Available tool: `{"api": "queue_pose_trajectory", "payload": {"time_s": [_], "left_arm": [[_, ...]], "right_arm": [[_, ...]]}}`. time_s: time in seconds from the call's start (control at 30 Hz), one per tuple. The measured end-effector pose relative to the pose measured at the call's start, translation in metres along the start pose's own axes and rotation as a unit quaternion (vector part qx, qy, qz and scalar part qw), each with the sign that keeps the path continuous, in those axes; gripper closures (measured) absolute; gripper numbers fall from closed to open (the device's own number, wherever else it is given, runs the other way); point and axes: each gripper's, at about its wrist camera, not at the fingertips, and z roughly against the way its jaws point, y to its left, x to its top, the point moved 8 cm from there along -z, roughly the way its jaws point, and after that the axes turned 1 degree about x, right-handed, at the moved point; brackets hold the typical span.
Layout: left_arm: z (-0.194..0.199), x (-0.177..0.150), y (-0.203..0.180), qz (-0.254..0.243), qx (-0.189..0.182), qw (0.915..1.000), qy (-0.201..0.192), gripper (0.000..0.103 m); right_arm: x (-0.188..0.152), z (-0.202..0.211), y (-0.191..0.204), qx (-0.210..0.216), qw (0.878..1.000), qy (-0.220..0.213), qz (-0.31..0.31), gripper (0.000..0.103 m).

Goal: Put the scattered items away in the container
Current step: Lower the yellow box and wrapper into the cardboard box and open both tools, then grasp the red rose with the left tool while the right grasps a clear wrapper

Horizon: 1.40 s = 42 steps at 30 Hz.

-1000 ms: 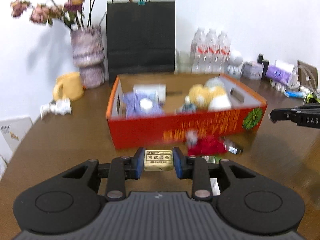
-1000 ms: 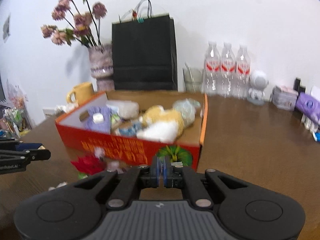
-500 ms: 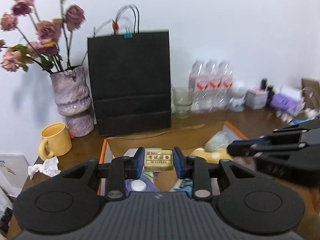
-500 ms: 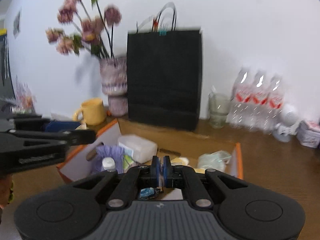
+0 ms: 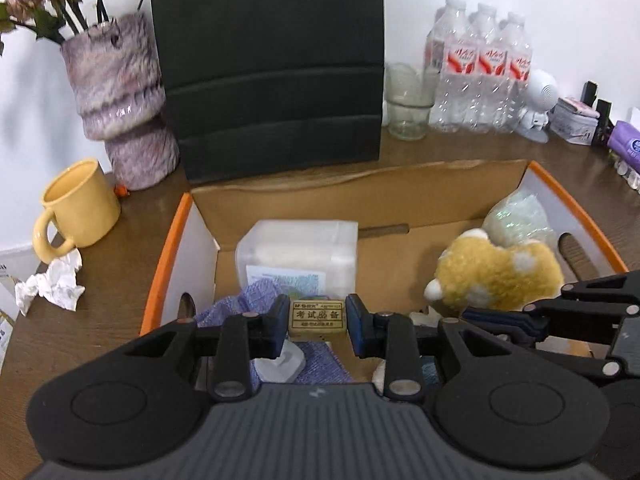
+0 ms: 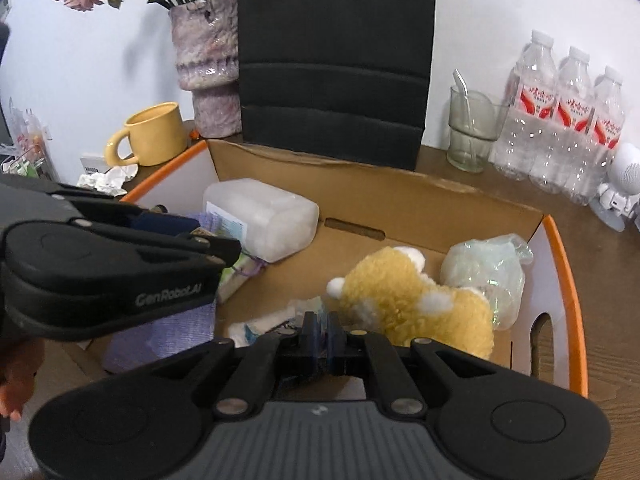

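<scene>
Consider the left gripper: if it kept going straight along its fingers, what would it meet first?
Probably the translucent plastic container in the cardboard box, lying just beyond the eraser that the left gripper holds. Depth is uncertain; the purple cloth below might come first.

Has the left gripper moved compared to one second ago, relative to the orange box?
Yes. The left gripper, shut on the eraser, was in front of the orange box above the table; now it has moved forward and is over the box's interior.
</scene>
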Motion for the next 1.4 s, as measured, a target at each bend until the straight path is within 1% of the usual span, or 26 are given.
{"api": "queue_pose_trajectory", "payload": {"time_s": [0.03, 0.07, 0.1, 0.13, 0.17, 0.2, 0.27, 0.33, 0.37, 0.4, 0.43, 0.47, 0.5, 0.57, 0.6, 0.73, 0.83, 1.0, 1.13, 1.23, 1.4], "left_arm": [[-0.001, 0.0, 0.0, 0.0, -0.001, 1.0, 0.002, 0.071], [-0.001, -0.001, 0.0, 0.0, -0.001, 1.0, 0.002, 0.07], [0.001, -0.002, 0.0, 0.001, -0.001, 1.0, 0.002, 0.064], [0.002, -0.001, 0.0, 0.004, -0.002, 1.0, 0.0, 0.052], [0.004, -0.001, 0.001, 0.007, -0.004, 1.0, -0.003, 0.047], [0.007, 0.0, 0.0, 0.01, -0.006, 0.9999, -0.006, 0.04], [0.013, 0.001, 0.001, 0.012, -0.011, 0.9998, -0.012, 0.034], [0.023, 0.003, 0.003, 0.019, -0.012, 0.9995, -0.024, 0.023], [0.029, 0.004, 0.004, 0.023, -0.013, 0.9992, -0.031, 0.02], [0.035, 0.005, 0.006, 0.028, -0.014, 0.9988, -0.037, 0.015], [0.042, 0.006, 0.008, 0.034, -0.015, 0.9983, -0.045, 0.007], [0.049, 0.006, 0.01, 0.039, -0.014, 0.9977, -0.054, 0.003], [0.057, 0.005, 0.012, 0.043, -0.012, 0.9969, -0.065, 0.0], [0.071, 0.003, 0.014, 0.045, -0.015, 0.9957, -0.08, 0.0], [0.079, 0.001, 0.016, 0.045, -0.017, 0.9951, -0.086, 0.0], [0.111, -0.014, 0.021, 0.043, -0.025, 0.9921, -0.116, 0.0], [0.128, -0.031, 0.023, 0.042, -0.029, 0.9904, -0.129, 0.0], [0.139, -0.065, 0.023, 0.052, -0.046, 0.9897, -0.126, 0.0], [0.137, -0.093, 0.012, 0.05, -0.06, 0.991, -0.109, 0.0], [0.133, -0.107, -0.003, 0.04, -0.074, 0.992, -0.094, 0.0], [0.12, -0.117, -0.023, 0.023, -0.078, 0.9936, -0.078, 0.0]], "right_arm": [[-0.001, -0.001, -0.001, 0.001, 1.0, 0.002, -0.002, 0.098], [-0.001, -0.001, -0.001, 0.005, 1.0, 0.004, -0.005, 0.093], [-0.001, -0.001, -0.002, 0.007, 1.0, 0.005, -0.009, 0.09], [-0.002, 0.0, -0.003, 0.008, 1.0, 0.004, -0.012, 0.085], [-0.002, 0.002, -0.004, 0.009, 1.0, 0.001, -0.015, 0.073], [-0.001, 0.006, -0.005, 0.009, 1.0, -0.003, -0.018, 0.057], [0.0, 0.013, -0.005, 0.011, 1.0, -0.013, -0.02, 0.046], [0.002, 0.022, -0.004, 0.013, 0.999, -0.021, -0.02, 0.042], [0.003, 0.027, -0.005, 0.012, 0.999, -0.025, -0.02, 0.036], [0.004, 0.033, -0.005, 0.011, 0.999, -0.032, -0.02, 0.028], [0.004, 0.039, -0.006, 0.008, 0.999, -0.04, -0.02, 0.023], [0.005, 0.045, -0.008, 0.005, 0.999, -0.049, -0.021, 0.015], [0.006, 0.052, -0.009, 0.004, 0.998, -0.058, -0.022, 0.01], [0.005, 0.067, -0.011, 0.006, 0.997, -0.075, -0.025, 0.007], [0.003, 0.074, -0.013, 0.008, 0.996, -0.081, -0.028, 0.0], [-0.01, 0.106, -0.017, 0.003, 0.994, -0.105, -0.024, 0.0], [-0.027, 0.128, -0.02, -0.007, 0.992, -0.124, -0.015, 0.0], [-0.064, 0.149, -0.022, -0.017, 0.991, -0.129, -0.013, 0.0], [-0.092, 0.15, -0.025, -0.034, 0.992, -0.124, -0.018, 0.0], [-0.111, 0.139, -0.024, -0.03, 0.994, -0.104, -0.02, 0.001], [-0.13, 0.12, -0.017, -0.027, 0.996, -0.081, -0.007, 0.011]]}}
